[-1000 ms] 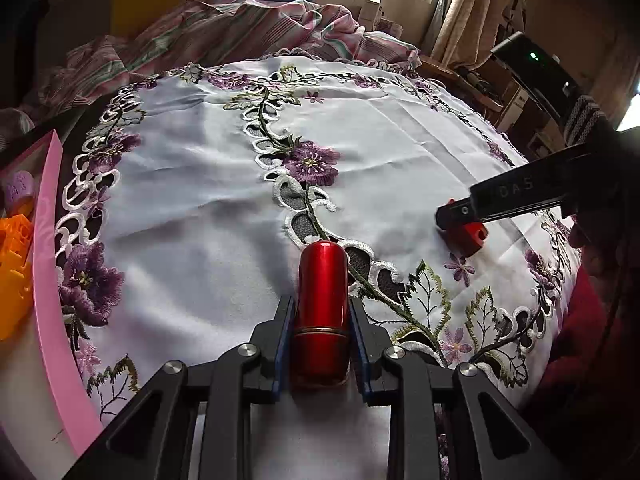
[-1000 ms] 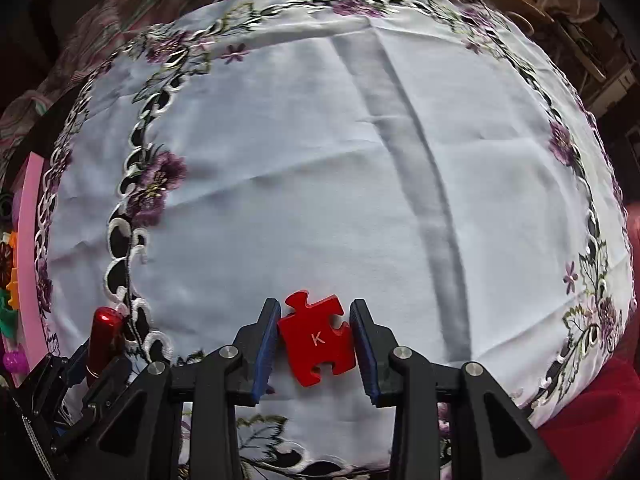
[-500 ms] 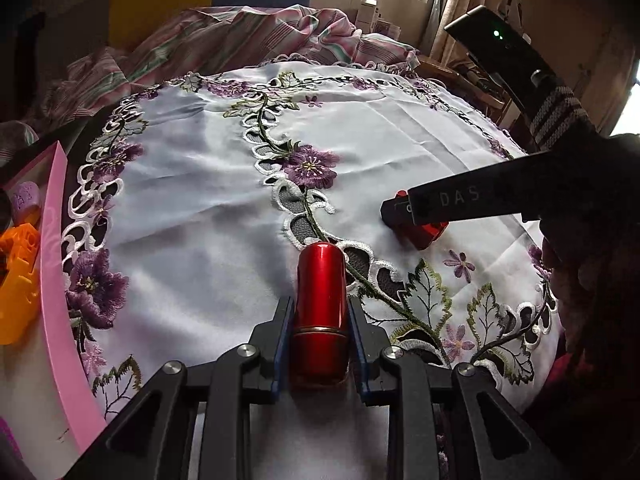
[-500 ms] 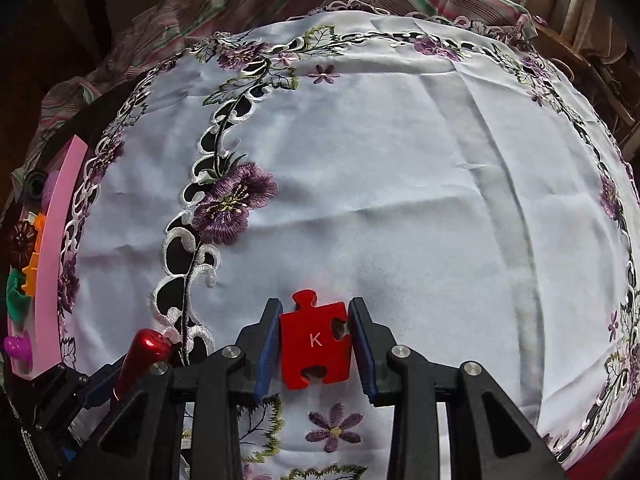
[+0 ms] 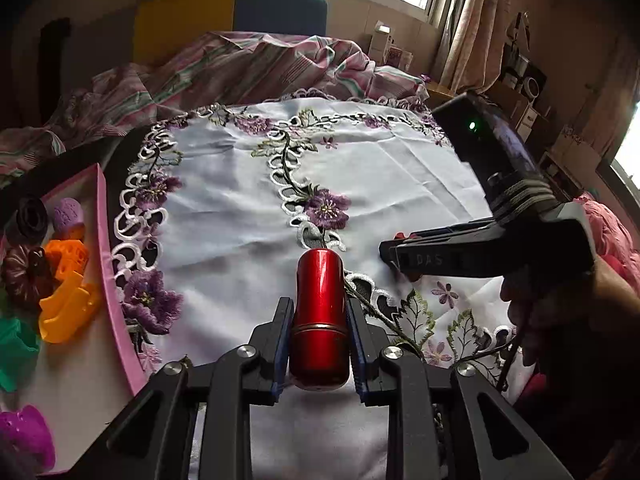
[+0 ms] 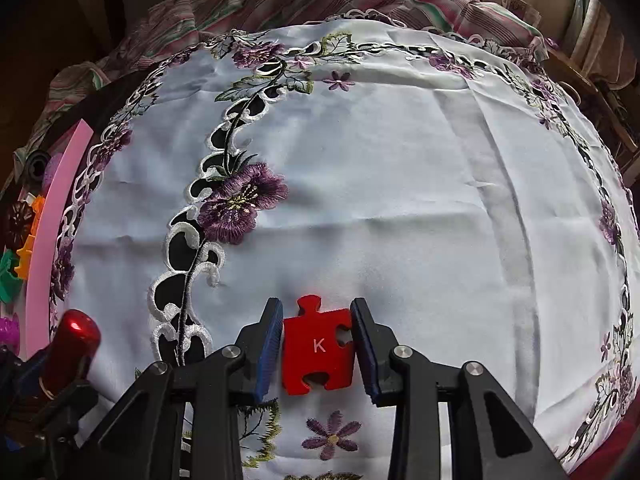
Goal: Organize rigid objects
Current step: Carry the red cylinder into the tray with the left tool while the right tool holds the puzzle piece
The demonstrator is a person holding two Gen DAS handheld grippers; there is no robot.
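Broadly, a white tablecloth [image 5: 224, 216] embroidered with purple flowers and cut-out vines covers the tabletop and fills the middle of both views. Behind it, along the upper part of each frame, lies a rumpled striped blanket [image 5: 256, 64] in pink and green.

At the left edge of the left wrist view sits a pink tray [image 5: 114, 280], its rim touching the cloth's border. Inside it are an orange plastic piece [image 5: 66, 308], a green piece [image 5: 16, 352], a purple piece [image 5: 24, 436] at the lower left corner, and some dark flower-shaped pieces at the upper left of the tray; what they are exactly is hard to tell. The same tray shows as a thin pink band at the far left of the right wrist view.

The left tongs [image 5: 320, 344] at the bottom centre of their own view are closed on a glossy red cylinder [image 5: 319, 316], which points forward along the fingers, its rounded end over the cloth. That cylinder also appears in the lower left corner of the right wrist view.

The right tongs [image 6: 318, 344] grip a flat red puzzle piece [image 6: 318, 350] marked with a white K, pads pressed on its left and right edges. In the left wrist view these tongs reach in from the right, just beside the cylinder's tip, with only a sliver of red visible at their end.
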